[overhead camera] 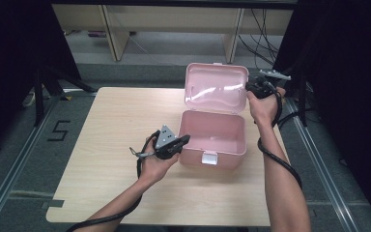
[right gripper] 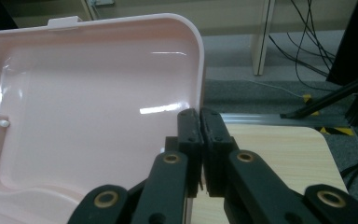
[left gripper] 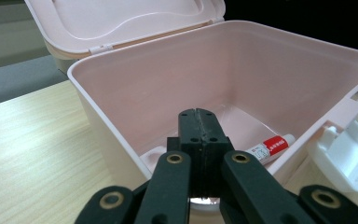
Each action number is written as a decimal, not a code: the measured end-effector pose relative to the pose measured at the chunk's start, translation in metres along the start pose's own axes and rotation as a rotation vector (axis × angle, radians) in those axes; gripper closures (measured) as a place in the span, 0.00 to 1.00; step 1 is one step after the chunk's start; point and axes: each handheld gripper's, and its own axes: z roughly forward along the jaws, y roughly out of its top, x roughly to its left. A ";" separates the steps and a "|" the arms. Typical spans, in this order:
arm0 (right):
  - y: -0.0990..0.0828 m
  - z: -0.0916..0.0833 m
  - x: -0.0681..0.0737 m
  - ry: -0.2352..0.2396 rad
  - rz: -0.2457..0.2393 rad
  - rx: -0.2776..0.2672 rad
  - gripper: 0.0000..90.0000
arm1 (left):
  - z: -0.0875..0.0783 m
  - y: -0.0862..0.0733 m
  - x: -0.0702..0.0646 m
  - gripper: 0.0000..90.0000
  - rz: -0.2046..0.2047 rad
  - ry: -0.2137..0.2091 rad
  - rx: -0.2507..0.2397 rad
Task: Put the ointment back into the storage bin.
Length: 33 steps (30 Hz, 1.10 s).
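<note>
A pink plastic box [overhead camera: 233,155] stands open on the wooden table [overhead camera: 111,125], its lid [overhead camera: 216,87] raised upright at the back. My right gripper [overhead camera: 248,88] is at the lid's right edge, and in the right gripper view its jaws [right gripper: 200,114] are shut on that edge of the lid [right gripper: 98,93]. My left gripper [overhead camera: 186,139] is shut and empty at the box's left front corner. In the left gripper view it [left gripper: 198,114] points over the rim into the box [left gripper: 214,70]. A white tube with a red label [left gripper: 270,148] lies on the box floor.
A white latch [overhead camera: 209,157] hangs open on the box's front wall. Bare table stretches left of the box. Black stands, wooden furniture legs and cables [overhead camera: 263,34] are on the floor beyond the table's far edge.
</note>
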 end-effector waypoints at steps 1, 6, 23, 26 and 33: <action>-0.001 0.000 -0.001 -0.002 -0.022 -0.012 0.99 | 0.000 0.000 0.000 1.00 0.000 0.000 -0.001; -0.002 -0.005 0.000 0.001 0.007 -0.015 0.99 | 0.001 0.000 0.000 1.00 -0.003 0.003 0.000; -0.008 -0.016 0.001 0.000 -0.026 -0.079 0.99 | 0.001 0.001 -0.001 1.00 -0.002 0.010 0.002; -0.009 -0.018 0.002 0.011 -0.025 -0.087 0.99 | 0.001 0.001 -0.001 1.00 -0.003 0.011 0.002; -0.011 -0.024 0.003 0.011 -0.033 -0.103 0.99 | 0.001 0.001 -0.001 1.00 -0.004 0.012 0.003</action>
